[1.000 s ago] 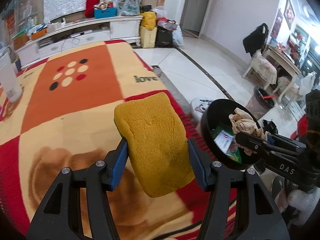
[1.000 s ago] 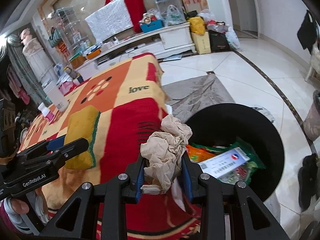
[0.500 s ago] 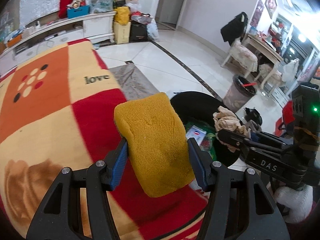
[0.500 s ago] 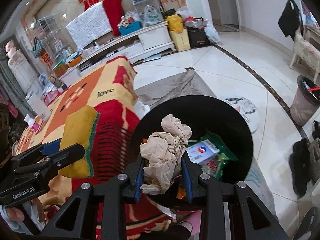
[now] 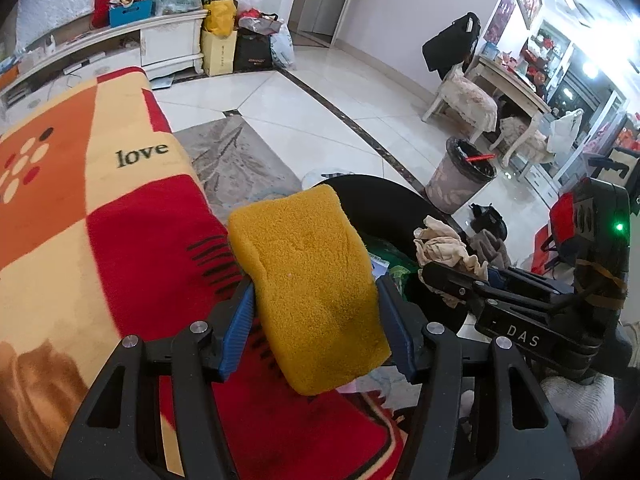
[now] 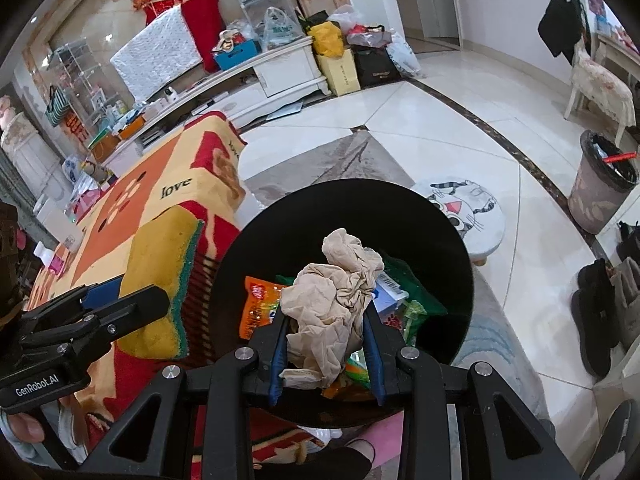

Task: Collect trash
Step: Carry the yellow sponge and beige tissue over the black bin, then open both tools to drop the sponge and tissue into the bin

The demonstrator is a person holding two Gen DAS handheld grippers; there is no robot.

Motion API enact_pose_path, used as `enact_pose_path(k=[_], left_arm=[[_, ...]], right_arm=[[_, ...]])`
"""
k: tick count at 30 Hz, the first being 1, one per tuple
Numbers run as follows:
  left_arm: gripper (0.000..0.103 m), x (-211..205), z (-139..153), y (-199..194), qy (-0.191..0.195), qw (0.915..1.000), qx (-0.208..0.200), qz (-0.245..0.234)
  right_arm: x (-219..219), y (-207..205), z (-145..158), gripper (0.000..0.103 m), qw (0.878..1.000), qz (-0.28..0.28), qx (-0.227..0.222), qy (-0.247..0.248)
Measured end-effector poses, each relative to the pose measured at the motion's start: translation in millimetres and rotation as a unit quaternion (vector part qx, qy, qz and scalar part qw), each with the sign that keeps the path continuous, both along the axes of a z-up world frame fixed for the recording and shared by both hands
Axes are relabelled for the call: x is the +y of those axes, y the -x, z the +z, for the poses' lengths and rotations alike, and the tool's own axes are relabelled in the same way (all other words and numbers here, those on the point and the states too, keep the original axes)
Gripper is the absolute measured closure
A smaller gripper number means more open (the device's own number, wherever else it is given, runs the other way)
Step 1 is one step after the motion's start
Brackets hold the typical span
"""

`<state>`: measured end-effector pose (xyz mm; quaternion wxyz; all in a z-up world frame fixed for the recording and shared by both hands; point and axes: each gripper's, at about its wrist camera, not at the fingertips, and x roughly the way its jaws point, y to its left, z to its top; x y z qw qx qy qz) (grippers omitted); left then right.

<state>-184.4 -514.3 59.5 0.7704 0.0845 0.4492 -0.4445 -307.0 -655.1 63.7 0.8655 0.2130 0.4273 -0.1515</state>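
- Sponge [image 5: 308, 288], yellow and spongy, is pinched between the blue pads of the left claw [image 5: 314, 320]; its lower end hangs in front of the red blanket [image 5: 132, 256], and the jaws have just been opening a little with the sponge between them.
- From the right wrist view the same sponge [image 6: 160, 280] shows a thin green layer along one edge, at the left of the frame.
- Right claw [image 6: 326, 344] is clenched on one crumpled beige paper wad [image 6: 332, 300], held over the round black bin [image 6: 440, 240] at frame centre.
- Inside the bin, an orange wrapper [image 6: 256, 308] and green packets [image 6: 412, 300] are partly hidden behind the wad; their print is too small to read.
- A second, grey bin [image 6: 600, 192] stands at the right edge on the glossy tiled floor [image 6: 440, 120].
- A fingertip [image 6: 24, 428] is cut off at lower left.
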Motion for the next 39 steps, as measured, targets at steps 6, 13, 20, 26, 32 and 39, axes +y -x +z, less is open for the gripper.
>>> enact_pose_path(k=[6, 13, 20, 26, 32, 39], left_arm=[[0.041, -3.2, -2.1, -3.1, 0.012, 0.9999, 0.007, -0.009], [0.037, -4.2, -2.3, -4.8, 0.017, 0.9997, 0.003, -0.019], [0.031, -7.7, -1.4, -4.0, 0.024, 0.9993, 0.008, -0.028], [0.028, -6.3, 0.7, -3.9, 0.024, 0.9994, 0.004, -0.025], [0.028, 5.0, 3.1, 3.1, 0.016, 0.9997, -0.016, -0.009], [0.028, 31.2, 15.2, 13.0, 0.007, 0.9971, -0.069, 0.031]], right_arm=[[-9.3, -0.5, -4.9, 0.064, 1.0, -0.012, 0.006, -0.002], [-17.0, 1.9, -4.9, 0.057, 1.0, -0.025, 0.005, -0.004], [-17.0, 4.7, -3.7, 0.052, 0.999, -0.031, 0.005, -0.008], [-16.4, 10.4, -1.4, 0.041, 0.999, -0.036, 0.001, -0.009], [-10.4, 14.7, 2.2, 0.041, 0.999, -0.04, -0.005, -0.002], [14.3, 19.0, 23.2, 0.041, 0.998, -0.038, -0.029, 0.037]])
